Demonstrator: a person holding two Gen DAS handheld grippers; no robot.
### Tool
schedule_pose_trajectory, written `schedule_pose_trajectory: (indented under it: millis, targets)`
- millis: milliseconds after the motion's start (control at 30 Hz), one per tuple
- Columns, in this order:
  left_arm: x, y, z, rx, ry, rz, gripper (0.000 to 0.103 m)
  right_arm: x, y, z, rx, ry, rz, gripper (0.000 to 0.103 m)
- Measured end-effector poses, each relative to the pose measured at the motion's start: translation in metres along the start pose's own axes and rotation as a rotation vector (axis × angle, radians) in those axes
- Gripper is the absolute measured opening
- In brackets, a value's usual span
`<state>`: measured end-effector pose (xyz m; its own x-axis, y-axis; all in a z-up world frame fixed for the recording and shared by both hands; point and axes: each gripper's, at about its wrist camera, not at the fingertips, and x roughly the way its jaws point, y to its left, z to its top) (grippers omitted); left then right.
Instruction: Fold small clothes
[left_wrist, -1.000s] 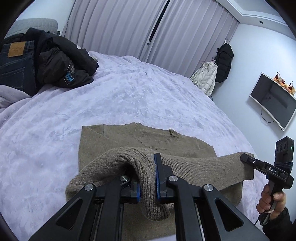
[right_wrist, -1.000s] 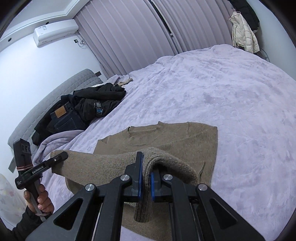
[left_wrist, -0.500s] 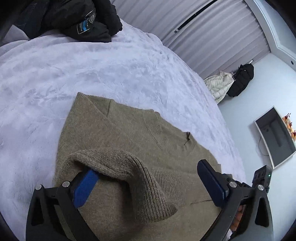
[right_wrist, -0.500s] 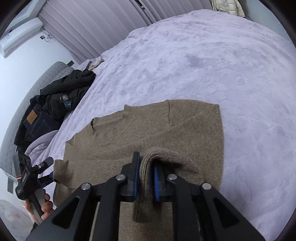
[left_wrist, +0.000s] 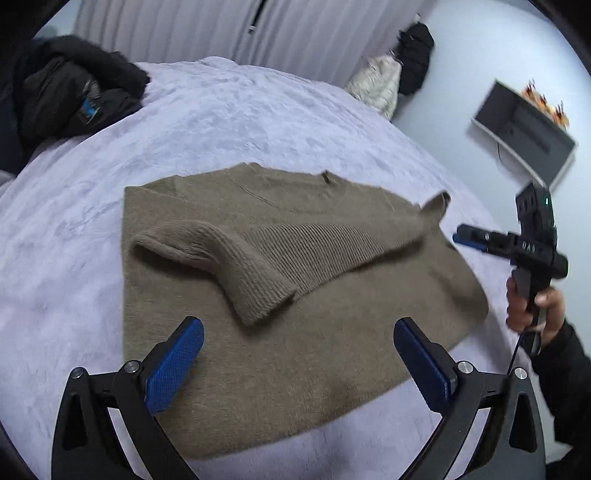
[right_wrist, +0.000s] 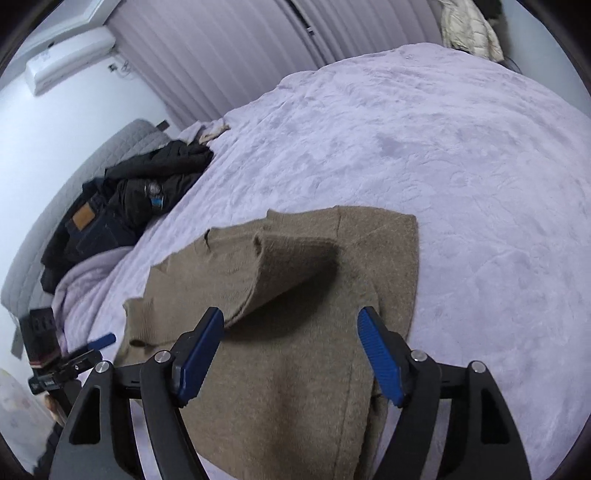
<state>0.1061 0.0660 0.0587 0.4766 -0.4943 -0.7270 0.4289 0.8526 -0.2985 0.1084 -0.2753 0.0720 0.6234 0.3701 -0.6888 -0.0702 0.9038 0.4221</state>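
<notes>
A brown knit sweater (left_wrist: 295, 347) lies flat on the lilac bed cover (left_wrist: 240, 118), its ribbed hem band (left_wrist: 266, 266) folded up across the body. My left gripper (left_wrist: 299, 362) is open and empty just above the sweater's near edge. My right gripper (right_wrist: 291, 350) is open and empty above the sweater (right_wrist: 295, 387), with the folded band (right_wrist: 291, 266) lying ahead of it. The right gripper also shows in the left wrist view (left_wrist: 465, 236), off the sweater's right edge. The left gripper shows in the right wrist view (right_wrist: 99, 341) at the lower left.
A pile of black jackets and jeans (right_wrist: 122, 206) sits at the head of the bed, also in the left wrist view (left_wrist: 70, 92). Curtains (right_wrist: 258, 48) hang behind. A wall TV (left_wrist: 524, 136) and hanging coats (left_wrist: 391, 81) stand at the right.
Both grippers opened and let go of the sweater's hem, which now lies folded over the body. Both have drawn back toward the near edge.
</notes>
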Motion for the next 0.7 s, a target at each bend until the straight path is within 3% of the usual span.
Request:
schedule_pose_trajectory:
  millis: [100, 200, 300, 433, 533, 700]
  targets:
    - [0.027, -0.016, 0.007, 0.09, 0.079, -0.046, 0.103, 0.013, 0.021, -0.008, -0.132, 0.052, 0.02, 0.078]
    - [0.055, -0.02, 0.019, 0.146, 0.144, -0.051, 0.103, 0.032, 0.038, -0.009, -0.273, 0.108, -0.026, 0.078]
    - [0.063, -0.017, 0.034, 0.155, 0.136, -0.07, 0.103, 0.053, 0.049, -0.009, -0.374, 0.183, -0.045, 0.078]
    - [0.056, 0.01, 0.072, 0.034, 0.01, -0.046, 0.103, 0.073, 0.052, -0.009, -0.444, 0.241, -0.076, 0.078]
    - [0.054, 0.039, 0.093, -0.095, -0.039, -0.009, 0.103, 0.08, 0.049, -0.004, -0.427, 0.235, -0.094, 0.078]
    - [0.039, 0.083, 0.087, -0.313, -0.094, -0.035, 0.103, 0.082, 0.038, 0.004, -0.331, 0.2, -0.125, 0.078]
